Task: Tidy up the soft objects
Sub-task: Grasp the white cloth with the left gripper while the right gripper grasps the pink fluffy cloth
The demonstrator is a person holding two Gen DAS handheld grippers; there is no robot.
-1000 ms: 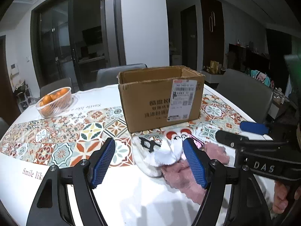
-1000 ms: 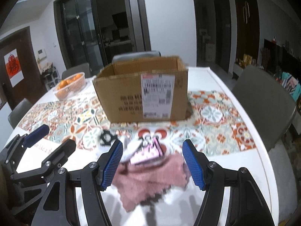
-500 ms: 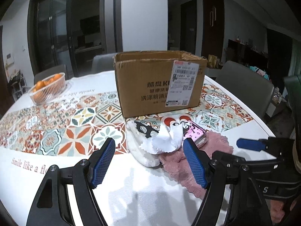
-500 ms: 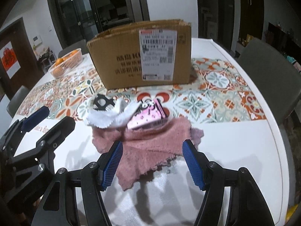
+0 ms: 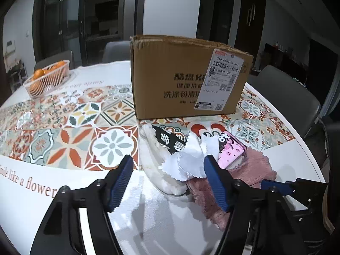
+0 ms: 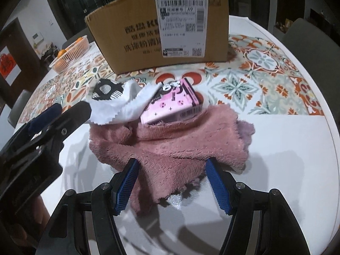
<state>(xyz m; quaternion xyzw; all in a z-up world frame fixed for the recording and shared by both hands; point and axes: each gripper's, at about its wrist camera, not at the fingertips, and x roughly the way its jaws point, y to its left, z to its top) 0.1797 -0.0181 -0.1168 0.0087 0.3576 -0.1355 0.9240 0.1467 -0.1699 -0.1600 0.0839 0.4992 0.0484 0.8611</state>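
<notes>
A pink fluffy towel [image 6: 180, 140] lies crumpled on the white table, also in the left wrist view [image 5: 250, 170]. A pink patterned box [image 6: 172, 104] rests on it, also seen in the left wrist view [image 5: 230, 150]. A white cloth with zigzag edges [image 6: 125, 104] drapes over the box and over a cream fuzzy item with a black-and-white patch [image 5: 157, 155]. My right gripper [image 6: 172, 184] is open, its fingers straddling the towel's near edge. My left gripper [image 5: 170, 182] is open, just before the white cloth [image 5: 189, 161].
An open cardboard box [image 5: 187, 78] with a shipping label stands behind the pile on a tiled-pattern runner [image 5: 70, 127]. A basket of oranges [image 5: 47, 78] sits far left. Grey chairs [image 5: 286, 93] ring the table; its right edge [image 6: 331, 140] is close.
Both grippers have moved down and closer to the pile. The right gripper's fingers now frame the towel's near edge. Nothing has been grasped.
</notes>
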